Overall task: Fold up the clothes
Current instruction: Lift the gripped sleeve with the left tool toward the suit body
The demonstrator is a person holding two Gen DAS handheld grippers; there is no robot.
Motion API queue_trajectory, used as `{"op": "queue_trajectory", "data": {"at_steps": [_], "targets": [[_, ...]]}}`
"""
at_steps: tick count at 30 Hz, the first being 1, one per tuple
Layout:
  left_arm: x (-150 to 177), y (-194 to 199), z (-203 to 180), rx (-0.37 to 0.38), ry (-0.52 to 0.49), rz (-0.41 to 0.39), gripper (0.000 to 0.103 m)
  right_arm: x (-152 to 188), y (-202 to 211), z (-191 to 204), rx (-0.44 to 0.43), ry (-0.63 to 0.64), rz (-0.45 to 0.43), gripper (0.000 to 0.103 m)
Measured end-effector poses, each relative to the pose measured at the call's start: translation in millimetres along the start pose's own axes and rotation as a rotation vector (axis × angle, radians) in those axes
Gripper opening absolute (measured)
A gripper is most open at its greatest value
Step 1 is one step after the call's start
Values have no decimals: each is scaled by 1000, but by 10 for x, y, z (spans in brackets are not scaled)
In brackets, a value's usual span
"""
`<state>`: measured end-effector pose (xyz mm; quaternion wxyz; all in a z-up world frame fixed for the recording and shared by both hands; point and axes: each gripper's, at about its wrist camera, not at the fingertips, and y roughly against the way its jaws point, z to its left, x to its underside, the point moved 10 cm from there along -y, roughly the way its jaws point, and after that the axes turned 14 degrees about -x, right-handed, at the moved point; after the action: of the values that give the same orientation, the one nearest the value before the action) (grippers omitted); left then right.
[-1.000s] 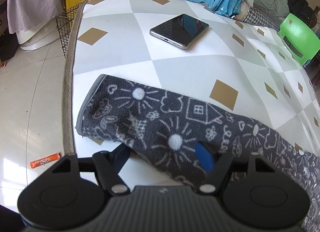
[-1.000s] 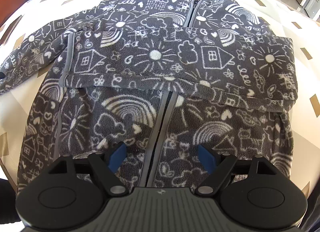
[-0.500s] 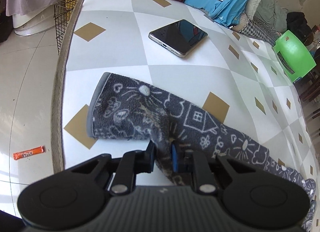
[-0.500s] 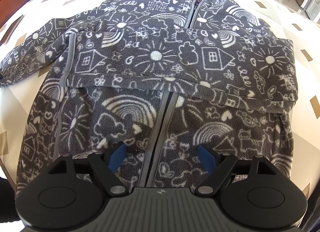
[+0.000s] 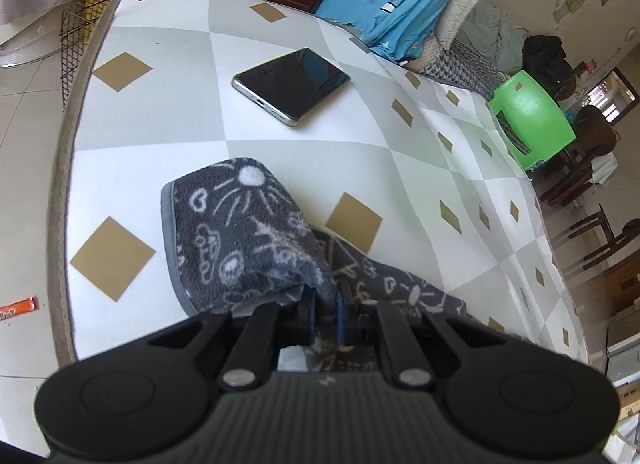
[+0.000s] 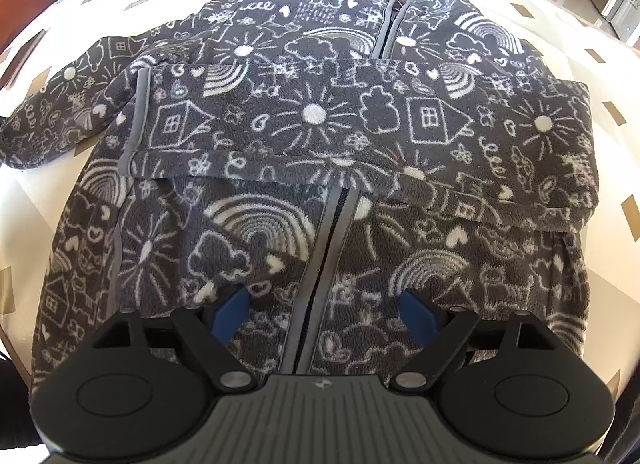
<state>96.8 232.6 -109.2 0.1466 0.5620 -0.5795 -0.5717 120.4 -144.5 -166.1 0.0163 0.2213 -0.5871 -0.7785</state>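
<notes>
A: Item 1?
B: Fleece jacket point(image 6: 320, 168), dark grey with white doodles of suns, houses, rainbows and clouds. It lies front up on the table point(image 6: 592, 64), its zip point(image 6: 324, 264) running down the middle. 1 sleeve point(image 6: 360, 124) is folded flat across the chest; its grey-trimmed cuff ends near the jacket's left edge as the right wrist view frames it.

A: Item 2, the other sleeve?
B: That second sleeve point(image 5: 256, 248) stretches out over the diamond-patterned tabletop point(image 5: 168, 136), cuff end bunched and raised off the surface.

A: Left gripper?
B: The left gripper point(image 5: 326, 314) has its jaws clamped together on a pinch of the second sleeve's fleece, just behind the cuff.

A: Right gripper?
B: The right gripper point(image 6: 326, 310) hangs over the lower front of the jacket, jaws wide and opening further. The zip runs between the blue pads point(image 6: 230, 312); they press on nothing.

A: Other entries?
B: 1 smartphone point(image 5: 292, 84), screen up, well apart from the second sleeve. 1 green plastic stool point(image 5: 532, 120) beyond the table. 1 light-blue garment point(image 5: 396, 4) with a plane print over the seat behind. 1 orange wrapper point(image 5: 18, 308) on the floor tiles.
</notes>
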Motion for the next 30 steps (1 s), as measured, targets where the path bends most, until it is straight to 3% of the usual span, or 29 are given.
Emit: {"op": "queue_trajectory", "data": {"at_steps": [4,8,13,18,21,26,30], "targets": [[131,115,-361,99,-101,-15,8,-15,6,-11,-4,-25,3,84],[368,255,-766,249,-218,7,8,-57,57,-47,-18,-62,-22,79],[959,368,-1209,377,-437,76,9,-152,175,-155,-25,-132,-85,77],[1533,255,-1287,346,-572,169,12,-255,296,-235,-37,-172,-145,77],[1725,211,-1256,307,-626,198,21,-333,352,-221,-78,-187,-178,77],[1808,300,-1178,276,-661,241,57,-465,365,-148,-173,-230,-216,77],[1790,376,-1030,169,-673,277,66,-579,374,-65,-288,-284,-244,77]]}}
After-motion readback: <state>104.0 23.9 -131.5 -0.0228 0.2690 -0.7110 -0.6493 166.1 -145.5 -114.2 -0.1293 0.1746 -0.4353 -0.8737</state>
